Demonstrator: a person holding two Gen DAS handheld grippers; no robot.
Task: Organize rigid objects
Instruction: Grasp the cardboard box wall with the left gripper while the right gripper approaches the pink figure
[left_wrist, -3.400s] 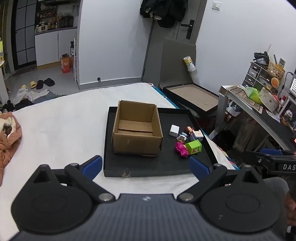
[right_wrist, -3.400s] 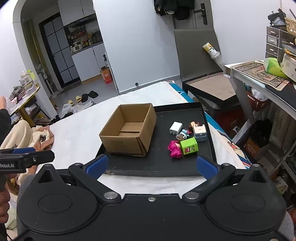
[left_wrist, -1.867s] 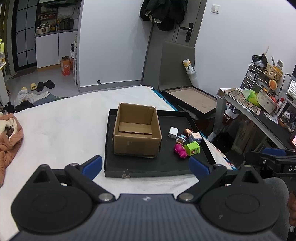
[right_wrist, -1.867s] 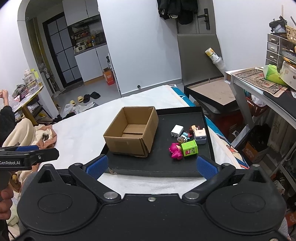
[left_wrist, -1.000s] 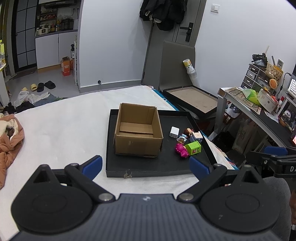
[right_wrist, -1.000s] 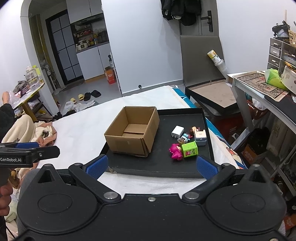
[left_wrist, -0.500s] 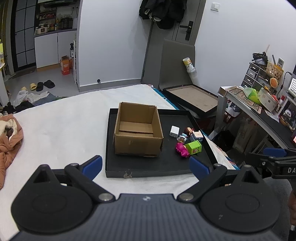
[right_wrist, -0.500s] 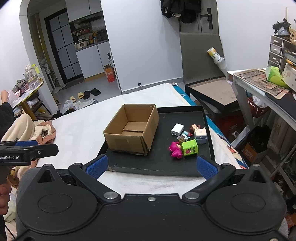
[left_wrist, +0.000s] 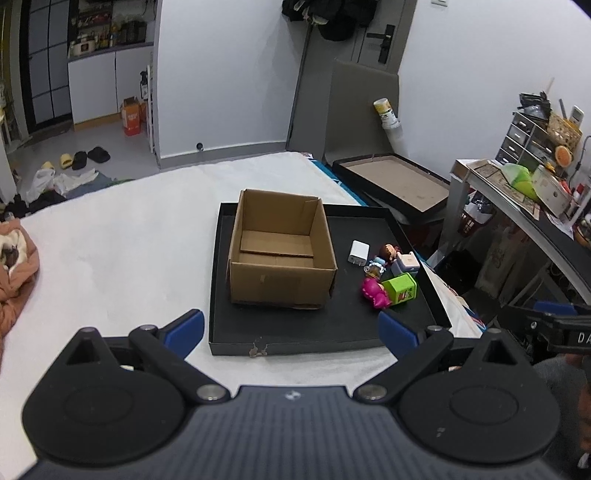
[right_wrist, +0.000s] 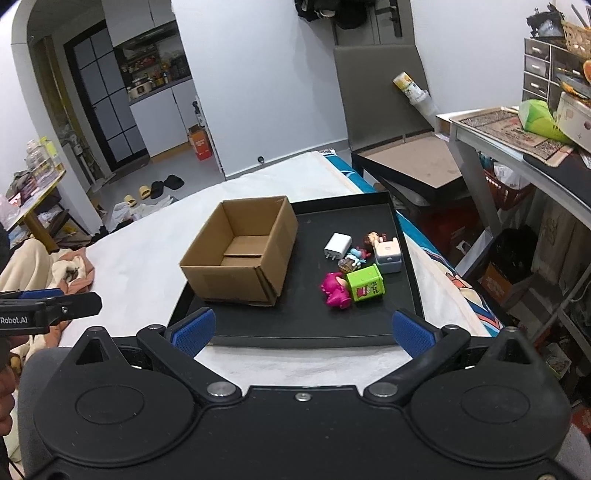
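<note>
An open empty cardboard box (left_wrist: 280, 251) (right_wrist: 240, 247) stands on the left half of a black tray (left_wrist: 332, 332) (right_wrist: 369, 218) on a white bed. Right of the box lies a cluster of small items: a white charger (left_wrist: 357, 252) (right_wrist: 338, 245), a green cube (left_wrist: 400, 289) (right_wrist: 365, 283), a pink figure (left_wrist: 375, 293) (right_wrist: 335, 290), a white-grey block (right_wrist: 388, 254) and small dolls (left_wrist: 388, 253). My left gripper (left_wrist: 291, 330) and right gripper (right_wrist: 302, 330) are both open and empty, held short of the tray's near edge.
The white bed (left_wrist: 110, 236) stretches left of the tray, with an orange-beige cloth (left_wrist: 14, 266) at its left edge. A second flat box lid (left_wrist: 391, 184) lies beyond the bed. A cluttered grey desk (right_wrist: 517, 147) stands at the right.
Both grippers have drifted slightly, mainly closer to the tray; the objects on the tray have not moved. Both stay open.
</note>
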